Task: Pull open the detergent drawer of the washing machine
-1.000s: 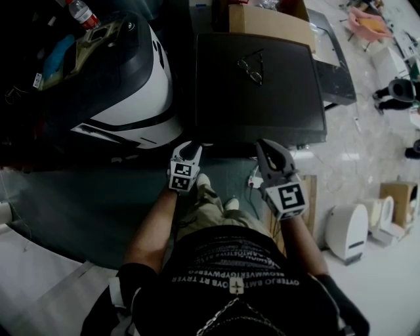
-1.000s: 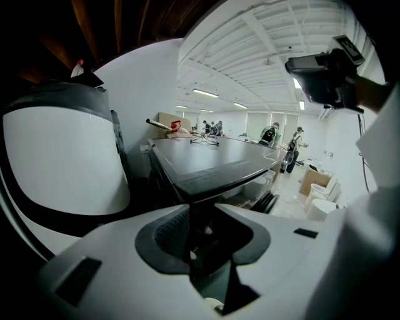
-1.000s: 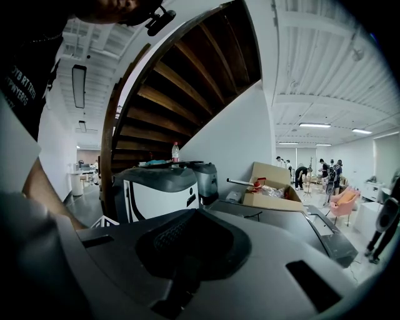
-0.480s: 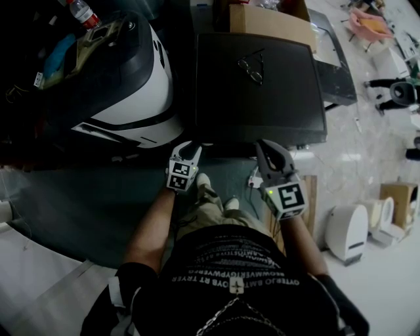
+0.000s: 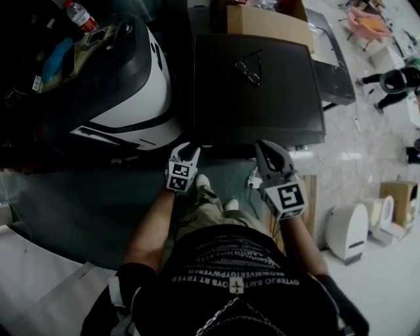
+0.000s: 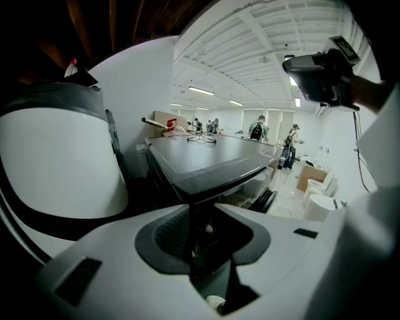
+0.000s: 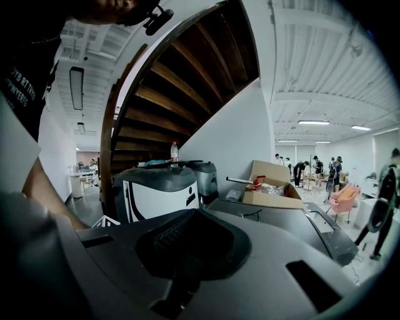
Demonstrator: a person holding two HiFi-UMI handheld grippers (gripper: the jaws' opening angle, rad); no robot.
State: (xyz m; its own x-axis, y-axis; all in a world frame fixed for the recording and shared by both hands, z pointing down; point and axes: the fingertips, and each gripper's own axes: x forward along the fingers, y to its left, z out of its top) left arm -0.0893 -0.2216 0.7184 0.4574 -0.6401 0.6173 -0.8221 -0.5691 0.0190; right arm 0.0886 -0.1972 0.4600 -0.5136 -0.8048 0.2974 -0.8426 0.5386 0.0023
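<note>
The washing machine [image 5: 259, 98] is a dark box seen from above, with a pair of glasses [image 5: 252, 65] lying on its lid. Its front face is hidden in the head view, and I cannot make out the detergent drawer. My left gripper [image 5: 190, 149] sits at the machine's near left corner. In the left gripper view that corner [image 6: 206, 159] looms just above the left gripper [image 6: 209, 237], whose jaws stand apart with a dark edge in the gap. My right gripper [image 5: 266, 147] rests by the near right corner, shut [image 7: 187, 262] and holding nothing.
A large white and black machine [image 5: 125, 85] stands close on the left, with a bottle [image 5: 82, 14] on top. A cardboard box [image 5: 269, 23] sits behind the washer. Small white appliances [image 5: 348, 230] and a wooden board [image 5: 308, 197] are on the floor at right. A person [image 5: 394, 82] walks far right.
Both grippers stay where they were. Only the person at the far right has shifted along the floor.
</note>
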